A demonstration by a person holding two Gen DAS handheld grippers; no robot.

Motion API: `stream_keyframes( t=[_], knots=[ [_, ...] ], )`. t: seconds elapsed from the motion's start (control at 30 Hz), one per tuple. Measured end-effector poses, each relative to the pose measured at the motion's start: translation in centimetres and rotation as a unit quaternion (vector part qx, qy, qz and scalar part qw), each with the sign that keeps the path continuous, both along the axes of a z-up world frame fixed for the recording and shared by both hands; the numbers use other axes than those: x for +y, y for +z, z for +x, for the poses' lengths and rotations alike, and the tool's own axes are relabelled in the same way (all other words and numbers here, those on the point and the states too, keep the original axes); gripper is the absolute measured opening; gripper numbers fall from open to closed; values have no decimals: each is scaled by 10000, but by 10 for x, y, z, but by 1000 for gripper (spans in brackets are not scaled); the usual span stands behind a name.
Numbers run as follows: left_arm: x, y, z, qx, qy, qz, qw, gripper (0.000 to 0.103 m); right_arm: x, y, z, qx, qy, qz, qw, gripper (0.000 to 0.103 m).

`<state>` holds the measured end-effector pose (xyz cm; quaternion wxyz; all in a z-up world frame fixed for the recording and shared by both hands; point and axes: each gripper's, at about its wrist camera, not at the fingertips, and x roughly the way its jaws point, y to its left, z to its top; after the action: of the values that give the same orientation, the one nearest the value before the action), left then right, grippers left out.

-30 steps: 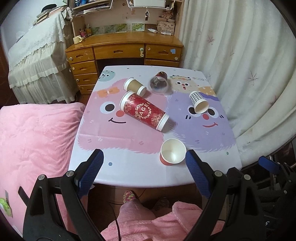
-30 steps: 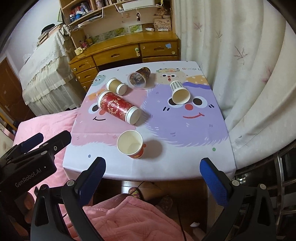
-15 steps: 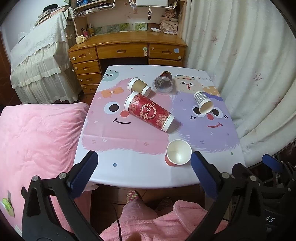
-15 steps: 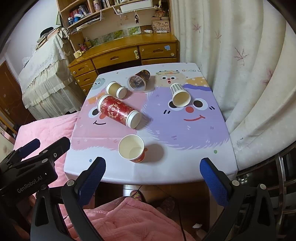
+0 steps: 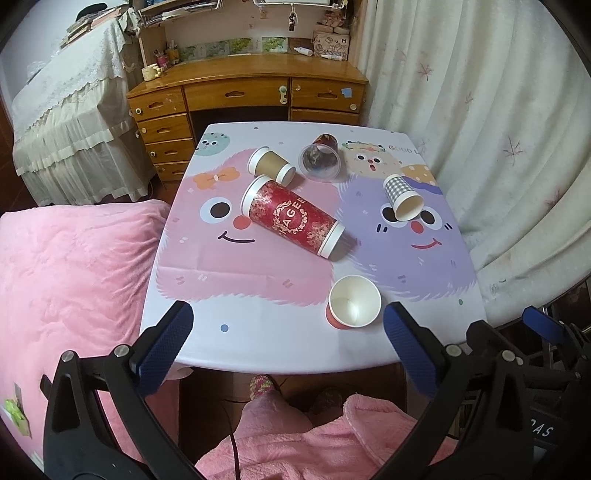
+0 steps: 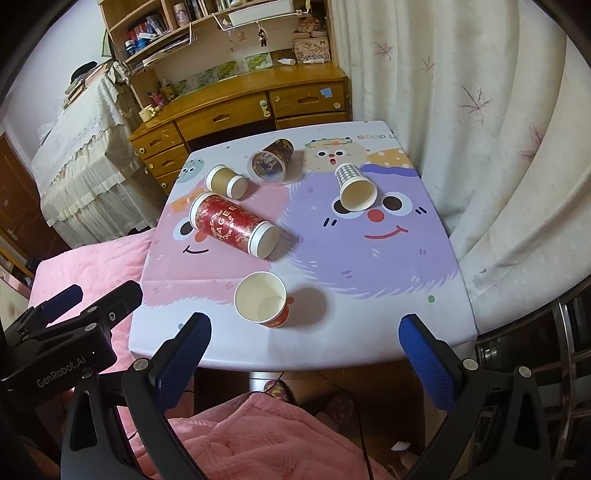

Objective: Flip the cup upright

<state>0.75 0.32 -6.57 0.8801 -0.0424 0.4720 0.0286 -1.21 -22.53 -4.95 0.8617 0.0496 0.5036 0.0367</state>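
A small table carries a cartoon tablecloth [image 5: 258, 332] [image 6: 388, 314], pink at its left half and purple at its right, printed with smiling fuzzy faces. Beyond its far edge stands a wooden desk [image 5: 236, 90] [image 6: 236, 110] with drawers, shelves of books [image 6: 155, 33] above it. White curtains [image 5: 480, 110] [image 6: 461, 110] hang along the right edge. A pink blanket [image 5: 74, 266] [image 6: 92, 258] lies off the left edge, beside a lace-covered bed [image 5: 70, 110].
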Motion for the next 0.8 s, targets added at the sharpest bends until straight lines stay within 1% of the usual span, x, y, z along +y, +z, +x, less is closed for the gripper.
stream_keyframes(
  t=[0.27,0.8],
  knots=[
    [-2,-7,3,91,-21,-105,9999,102,-7,-7,1,135,-64,5,9999,103],
    [-3,-7,2,77,-29,-110,9999,102,-8,-8,1,131,-71,-2,9999,103]
  ],
)
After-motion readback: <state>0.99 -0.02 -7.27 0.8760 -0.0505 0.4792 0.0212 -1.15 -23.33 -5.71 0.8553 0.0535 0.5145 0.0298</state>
